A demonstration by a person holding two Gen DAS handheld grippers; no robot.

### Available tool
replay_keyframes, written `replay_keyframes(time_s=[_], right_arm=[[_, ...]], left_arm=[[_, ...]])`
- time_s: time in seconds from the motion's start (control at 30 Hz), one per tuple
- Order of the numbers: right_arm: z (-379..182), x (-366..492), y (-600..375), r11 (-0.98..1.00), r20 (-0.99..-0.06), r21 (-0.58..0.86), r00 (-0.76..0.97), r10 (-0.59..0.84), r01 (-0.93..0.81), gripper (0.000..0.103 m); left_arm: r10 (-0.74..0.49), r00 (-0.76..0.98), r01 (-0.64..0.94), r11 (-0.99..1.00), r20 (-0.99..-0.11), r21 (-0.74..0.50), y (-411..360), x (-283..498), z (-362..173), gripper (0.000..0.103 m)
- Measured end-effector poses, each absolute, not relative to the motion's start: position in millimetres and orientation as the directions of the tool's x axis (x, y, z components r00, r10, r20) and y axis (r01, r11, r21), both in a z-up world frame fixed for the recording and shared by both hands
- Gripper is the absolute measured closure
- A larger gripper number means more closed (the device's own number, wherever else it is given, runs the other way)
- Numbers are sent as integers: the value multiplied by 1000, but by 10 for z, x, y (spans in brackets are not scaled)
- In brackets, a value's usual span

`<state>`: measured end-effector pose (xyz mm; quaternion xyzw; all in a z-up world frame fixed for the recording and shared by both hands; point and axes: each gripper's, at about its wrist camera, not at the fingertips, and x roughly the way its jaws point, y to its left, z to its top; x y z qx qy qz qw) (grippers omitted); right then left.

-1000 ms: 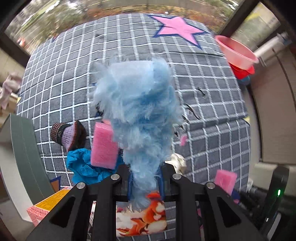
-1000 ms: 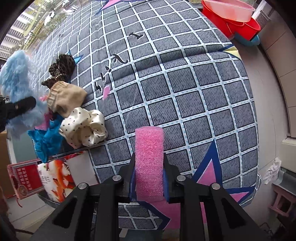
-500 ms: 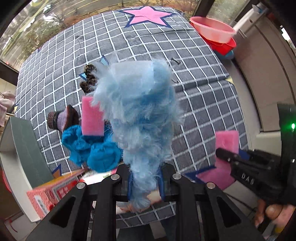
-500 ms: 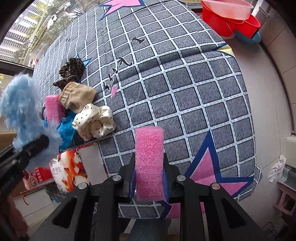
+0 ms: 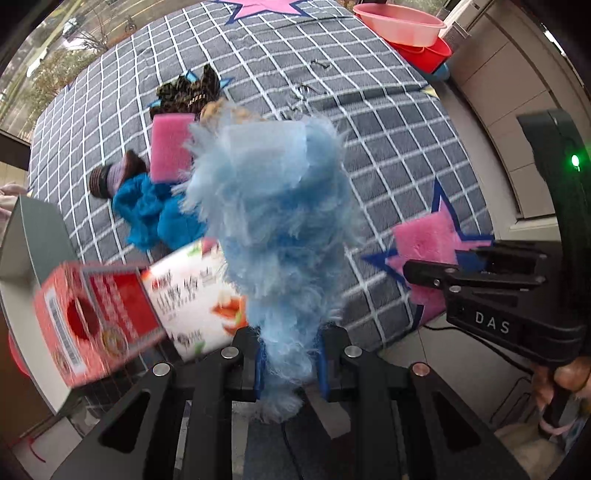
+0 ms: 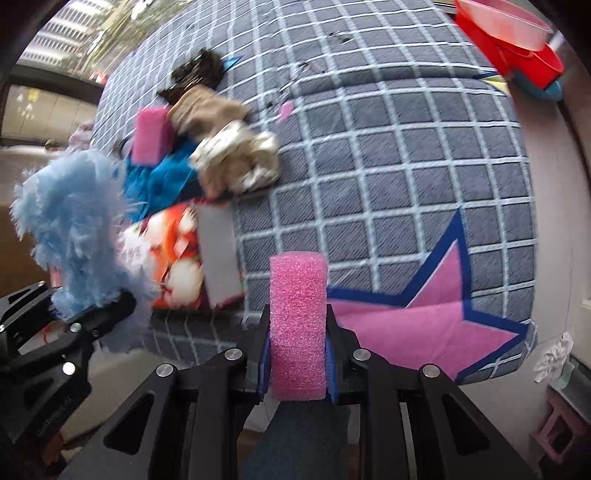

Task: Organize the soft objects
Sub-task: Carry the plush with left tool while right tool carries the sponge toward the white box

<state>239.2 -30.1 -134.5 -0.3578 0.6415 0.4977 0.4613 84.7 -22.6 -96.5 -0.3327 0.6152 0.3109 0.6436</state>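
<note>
My left gripper (image 5: pixel 290 363) is shut on a fluffy light-blue soft piece (image 5: pixel 273 206) and holds it up off the bed's near edge; it also shows in the right wrist view (image 6: pixel 70 225). My right gripper (image 6: pixel 297 354) is shut on a pink sponge (image 6: pixel 298 325), also seen from the left wrist (image 5: pixel 424 240). On the checked bedspread (image 6: pixel 388 166) lies a pile: a second pink sponge (image 5: pixel 171 147), a deep-blue cloth (image 5: pixel 155 218), a beige cloth (image 6: pixel 203 107), a dotted white cloth (image 6: pixel 240 162) and a dark leopard-print piece (image 5: pixel 188 92).
A red and white printed carton (image 5: pixel 129 306) sticks out over the bed's near edge beside the pile. Pink and red basins (image 5: pixel 406 33) stand at the far right corner. A grey-green board (image 5: pixel 33 236) stands at the left. A wall runs along the right.
Both grippers have pulled back toward the bed's near edge with their loads. The carton and pile now sit closer in view; the right gripper shows larger in the left wrist view.
</note>
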Motion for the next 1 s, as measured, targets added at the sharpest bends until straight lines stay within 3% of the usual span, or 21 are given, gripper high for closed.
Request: replay_keyframes(time_s=[0.57,1.0], right_arm=[[-1265,1465,-428,85,-928,365,-370,-50,-927,78],[-983,1466,-108,221,-957,290,-282,68,-931,78]], left_arm=[[-34,70,-812,578,-997,-77,-595,-23,-982,80],[83,226,-772,623,-971,-127,-80,-19,-526,80]])
